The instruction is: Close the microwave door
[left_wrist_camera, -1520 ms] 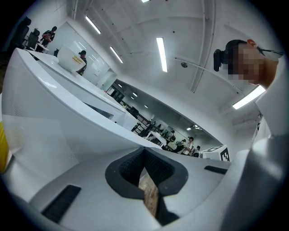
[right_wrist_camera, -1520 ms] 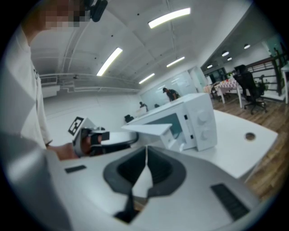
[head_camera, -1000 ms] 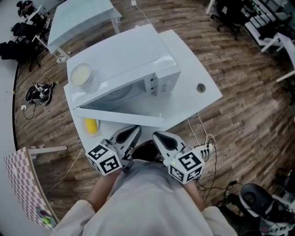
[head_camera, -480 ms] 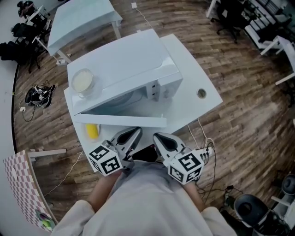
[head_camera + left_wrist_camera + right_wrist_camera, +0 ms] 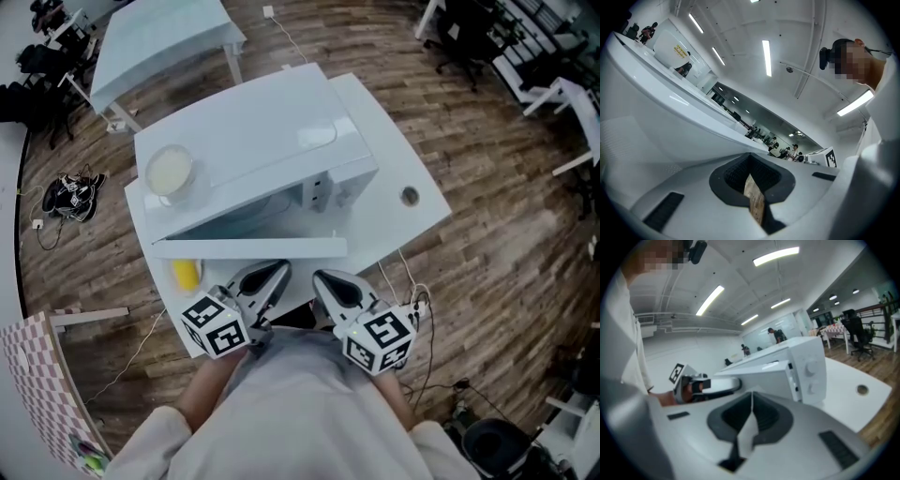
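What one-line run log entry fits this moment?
microwave door: open | left gripper: shut, empty | right gripper: shut, empty | both grippers beside door, contact unclear

Open-plan office, lab-like: wood-plank floor (image 5: 506,187), white desks (image 5: 169,42), black office chairs (image 5: 469,37), loose cables (image 5: 70,202) on the floor, ceiling strip lights (image 5: 766,56), people (image 5: 787,152) far off by rows of desks.
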{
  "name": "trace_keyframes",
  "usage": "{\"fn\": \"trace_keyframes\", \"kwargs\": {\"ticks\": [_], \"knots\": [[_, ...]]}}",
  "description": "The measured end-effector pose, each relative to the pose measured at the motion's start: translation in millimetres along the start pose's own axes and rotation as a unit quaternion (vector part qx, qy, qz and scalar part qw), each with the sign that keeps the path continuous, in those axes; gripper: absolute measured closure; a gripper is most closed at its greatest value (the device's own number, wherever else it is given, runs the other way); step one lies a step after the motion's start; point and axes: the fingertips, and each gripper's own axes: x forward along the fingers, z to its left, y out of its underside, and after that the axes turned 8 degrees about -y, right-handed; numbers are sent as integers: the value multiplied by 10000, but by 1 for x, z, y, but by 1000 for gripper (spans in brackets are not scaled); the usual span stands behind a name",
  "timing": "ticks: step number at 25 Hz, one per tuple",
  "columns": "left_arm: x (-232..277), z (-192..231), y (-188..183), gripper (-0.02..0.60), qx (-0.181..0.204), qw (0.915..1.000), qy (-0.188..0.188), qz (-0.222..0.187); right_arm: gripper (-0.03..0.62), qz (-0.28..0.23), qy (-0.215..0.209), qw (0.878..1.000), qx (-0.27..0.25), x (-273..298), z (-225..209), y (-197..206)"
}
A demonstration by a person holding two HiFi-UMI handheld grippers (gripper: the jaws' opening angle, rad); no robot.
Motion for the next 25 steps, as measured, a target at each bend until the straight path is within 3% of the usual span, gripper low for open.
{"fn": "trace_keyframes", "kwargs": {"ticks": [15,25], "knots": [[-2,12,-9,568,-71,9999,116,-56,569,-3,168,9999,-34,11,-4,-9],[5,22,-17,568,-216,9995,-5,-233,569,-27,1,10000,-16,21,-14,-20]]}}
